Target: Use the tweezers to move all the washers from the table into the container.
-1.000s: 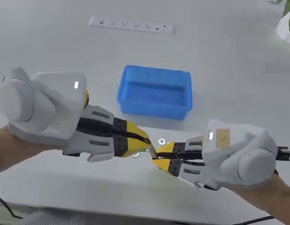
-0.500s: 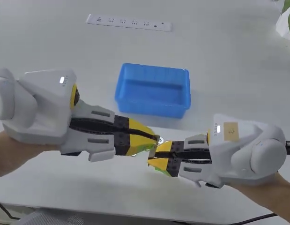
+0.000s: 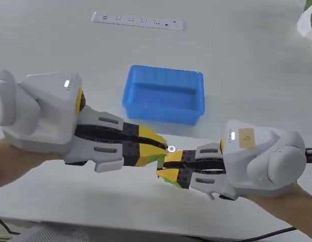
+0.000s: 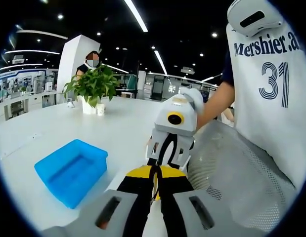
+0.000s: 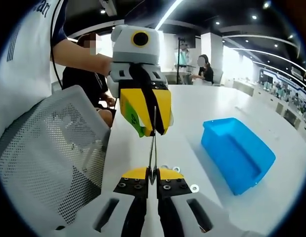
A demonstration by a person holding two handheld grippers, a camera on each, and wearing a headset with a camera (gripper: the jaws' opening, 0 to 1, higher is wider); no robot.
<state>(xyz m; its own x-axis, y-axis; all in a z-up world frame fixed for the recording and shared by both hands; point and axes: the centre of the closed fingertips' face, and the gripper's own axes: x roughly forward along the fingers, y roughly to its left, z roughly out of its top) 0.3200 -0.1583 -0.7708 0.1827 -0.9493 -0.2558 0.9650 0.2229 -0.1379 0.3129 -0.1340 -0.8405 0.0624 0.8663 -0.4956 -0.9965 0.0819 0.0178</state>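
Two grippers meet tip to tip at the near middle of the smooth white table [image 3: 246, 60]. The left gripper [image 3: 163, 150] comes in from the left and the right gripper [image 3: 163, 167] comes in from the right. Each one has a big white body and two black jaws with yellow ends.

Between them is one pair of tweezers [image 5: 153, 148]. It is thin, straight and made of shiny metal. The left gripper has its jaws squeezed tight on one end of it. The right gripper has its jaws squeezed tight on the other end.

In the right gripper view, three washers [image 5: 194, 188] lie flat on the table near the jaws. They are tiny round silver rings. In the head view, one washer [image 3: 172, 149] sits just beside the spot where the tips meet.

One container [image 3: 161, 114] stands a little farther back, behind the grippers. It is a blue plastic box with an open top and round corners.

At the far side lies one long white power strip [image 3: 138, 21]. Green leaves [image 3: 309, 15] peek in at the far right. One grey chair [image 5: 49, 148] has a back full of little holes.
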